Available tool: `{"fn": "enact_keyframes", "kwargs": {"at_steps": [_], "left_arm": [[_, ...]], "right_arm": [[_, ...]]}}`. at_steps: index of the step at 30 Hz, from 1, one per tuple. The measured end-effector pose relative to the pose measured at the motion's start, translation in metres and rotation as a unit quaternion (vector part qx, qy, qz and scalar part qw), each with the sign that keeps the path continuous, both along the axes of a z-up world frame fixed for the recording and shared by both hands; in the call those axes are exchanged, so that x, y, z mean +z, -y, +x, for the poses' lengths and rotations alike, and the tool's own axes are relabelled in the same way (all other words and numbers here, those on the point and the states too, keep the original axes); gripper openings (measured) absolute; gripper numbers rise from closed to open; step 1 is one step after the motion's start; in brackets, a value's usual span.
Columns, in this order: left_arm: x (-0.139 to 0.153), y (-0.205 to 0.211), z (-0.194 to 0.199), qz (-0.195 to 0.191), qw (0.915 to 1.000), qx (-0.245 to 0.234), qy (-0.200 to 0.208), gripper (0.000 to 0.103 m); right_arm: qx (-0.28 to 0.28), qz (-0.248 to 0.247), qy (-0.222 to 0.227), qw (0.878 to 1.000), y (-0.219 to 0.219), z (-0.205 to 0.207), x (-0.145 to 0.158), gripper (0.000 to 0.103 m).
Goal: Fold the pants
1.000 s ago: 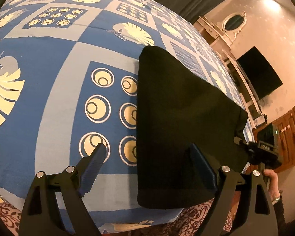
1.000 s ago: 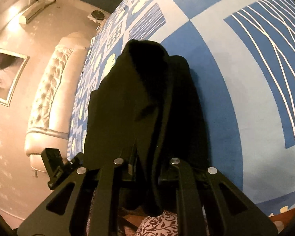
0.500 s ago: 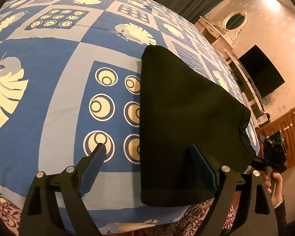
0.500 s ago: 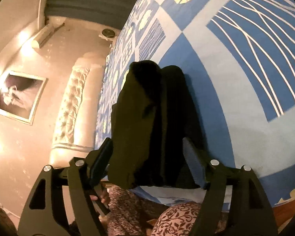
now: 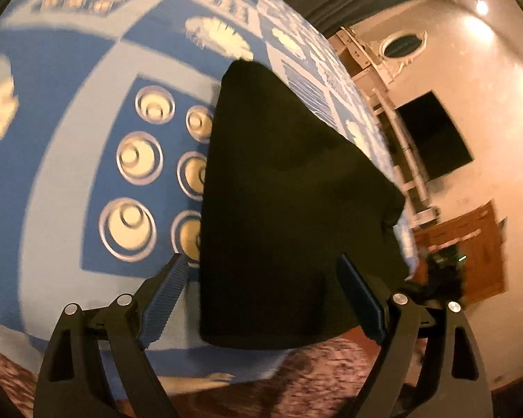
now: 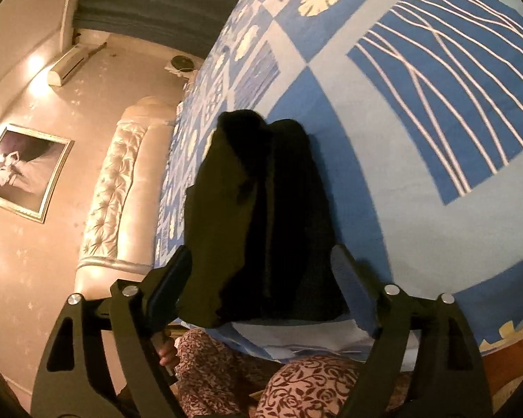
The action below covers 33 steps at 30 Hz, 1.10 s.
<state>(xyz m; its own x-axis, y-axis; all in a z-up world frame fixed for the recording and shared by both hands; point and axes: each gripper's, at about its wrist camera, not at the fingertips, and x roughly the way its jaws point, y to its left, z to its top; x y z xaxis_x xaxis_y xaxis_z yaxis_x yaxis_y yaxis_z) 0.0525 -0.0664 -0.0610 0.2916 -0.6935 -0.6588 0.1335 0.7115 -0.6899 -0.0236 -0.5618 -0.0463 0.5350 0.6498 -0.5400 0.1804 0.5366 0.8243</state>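
Observation:
The black pants (image 5: 282, 209) lie folded into a compact stack on the blue patterned bedspread (image 5: 69, 122), close to the near edge of the bed. My left gripper (image 5: 261, 299) is open and empty, its fingers straddling the near end of the stack. In the right wrist view the pants (image 6: 258, 216) show as a layered pile near the bed's corner. My right gripper (image 6: 261, 278) is open and empty, with its fingers either side of the pile's near end, holding nothing.
The bed's near edge runs just below the pants (image 5: 209, 365). A person's floral-patterned legs (image 6: 296, 383) stand against it. A tufted headboard (image 6: 115, 191) and framed picture (image 6: 21, 170) are on the left; a wall TV (image 5: 432, 139) and wooden cabinet (image 5: 463, 244) on the right.
My right gripper opened and let go of the pants, then drew back a little. The pants settled flat. My left gripper stayed open and shifted slightly right.

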Motion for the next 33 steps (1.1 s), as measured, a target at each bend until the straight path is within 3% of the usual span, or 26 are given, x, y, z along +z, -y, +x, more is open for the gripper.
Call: {"fn": "enact_keyframes", "kwargs": {"at_steps": [3, 7, 8, 12, 13, 15, 18, 21, 24, 25, 26, 27, 30, 33], "left_arm": [[-0.013, -0.002, 0.003, -0.034, 0.9990, -0.002, -0.030, 0.086], [-0.015, 0.005, 0.003, -0.056, 0.9978, -0.029, -0.020, 0.088], [-0.015, 0.007, 0.002, -0.059, 0.9976, -0.032, -0.017, 0.089], [-0.015, 0.008, 0.002, -0.077, 0.9965, -0.029, -0.015, 0.090], [-0.016, 0.007, 0.003, -0.082, 0.9961, -0.027, -0.018, 0.090], [-0.020, 0.007, 0.006, -0.081, 0.9961, -0.026, -0.024, 0.090], [-0.020, 0.017, 0.006, -0.056, 0.9977, -0.031, -0.022, 0.090], [-0.018, 0.024, 0.001, -0.032, 0.9989, -0.034, -0.009, 0.090], [-0.016, 0.024, 0.002, -0.037, 0.9987, -0.034, -0.010, 0.091], [-0.015, 0.022, 0.003, -0.044, 0.9986, -0.026, -0.016, 0.088], [-0.015, 0.020, 0.003, -0.040, 0.9989, -0.009, -0.022, 0.066], [-0.017, 0.019, 0.003, -0.031, 0.9991, -0.001, -0.028, 0.060], [-0.017, 0.018, 0.001, -0.028, 0.9994, -0.002, -0.020, 0.051], [-0.007, 0.025, -0.002, 0.005, 1.0000, -0.004, 0.003, 0.045]], "right_arm": [[0.010, -0.017, -0.020, 1.000, -0.001, 0.000, -0.007, 0.082], [0.036, 0.032, -0.028, 0.998, -0.016, 0.003, -0.026, 0.083], [0.042, 0.041, -0.027, 0.998, -0.021, 0.004, -0.029, 0.088], [0.062, 0.036, -0.015, 0.997, -0.029, 0.008, -0.029, 0.090], [0.063, 0.037, -0.013, 0.997, -0.028, 0.007, -0.030, 0.089], [0.065, 0.025, -0.017, 0.997, -0.028, 0.003, -0.031, 0.070], [0.074, 0.008, -0.019, 0.997, -0.025, 0.000, -0.034, 0.056], [0.075, 0.012, -0.018, 0.997, -0.024, -0.002, -0.036, 0.054], [0.075, 0.013, -0.015, 0.997, -0.024, -0.002, -0.036, 0.054], [0.074, 0.014, -0.012, 0.997, -0.023, -0.003, -0.036, 0.054], [0.073, 0.015, -0.011, 0.997, -0.022, -0.003, -0.036, 0.054], [0.072, 0.016, -0.009, 0.997, -0.021, -0.002, -0.036, 0.054], [0.073, 0.022, -0.004, 0.997, -0.022, -0.002, -0.036, 0.054], [0.075, 0.021, 0.001, 0.997, -0.023, -0.003, -0.036, 0.054]]}}
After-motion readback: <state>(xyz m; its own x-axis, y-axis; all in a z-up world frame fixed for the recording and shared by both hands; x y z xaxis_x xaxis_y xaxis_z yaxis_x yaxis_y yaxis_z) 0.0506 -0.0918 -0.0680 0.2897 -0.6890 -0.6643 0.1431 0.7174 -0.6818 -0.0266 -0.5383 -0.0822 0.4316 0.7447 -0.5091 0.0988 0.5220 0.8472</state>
